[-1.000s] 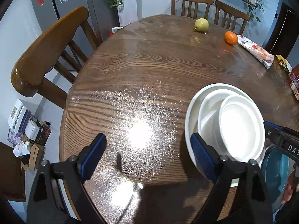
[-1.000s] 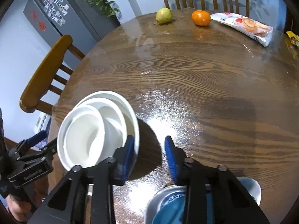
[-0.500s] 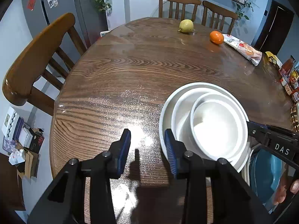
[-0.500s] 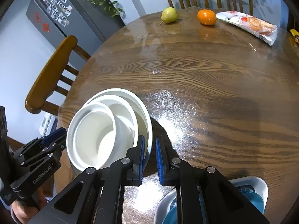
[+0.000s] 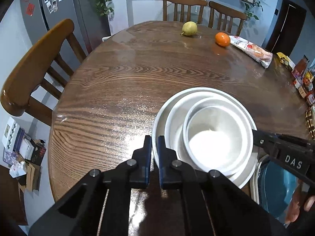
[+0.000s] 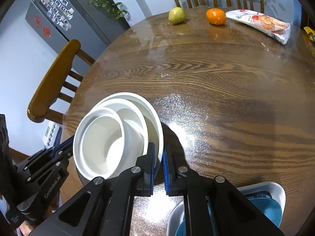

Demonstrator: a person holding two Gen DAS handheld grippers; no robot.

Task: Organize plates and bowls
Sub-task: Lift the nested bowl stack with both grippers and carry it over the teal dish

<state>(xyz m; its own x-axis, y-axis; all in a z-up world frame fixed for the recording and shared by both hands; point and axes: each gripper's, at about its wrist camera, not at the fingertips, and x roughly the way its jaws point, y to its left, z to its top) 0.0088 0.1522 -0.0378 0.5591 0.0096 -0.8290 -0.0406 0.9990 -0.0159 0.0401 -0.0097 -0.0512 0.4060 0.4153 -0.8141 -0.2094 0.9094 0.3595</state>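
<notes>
Three nested white bowls [image 5: 208, 139] sit near the front edge of the round wooden table [image 5: 137, 74]; they also show in the right wrist view [image 6: 110, 137]. My left gripper [image 5: 154, 153] is shut on the left rim of the largest bowl. My right gripper [image 6: 158, 157] is shut on its right rim. A blue plate [image 6: 263, 210] lies in a white dish [image 6: 263, 188] just below the right gripper, and shows in the left wrist view [image 5: 279, 188].
A pear [image 5: 189, 28], an orange [image 5: 222, 39] and a snack packet [image 5: 254, 51] lie at the table's far side. Jars and packets [image 5: 303, 80] line the right edge. Wooden chairs stand at the left [image 5: 33, 66] and back [image 5: 183, 5].
Both grippers have closed from open onto opposite rims of the largest bowl. The left gripper moved right toward the stack.
</notes>
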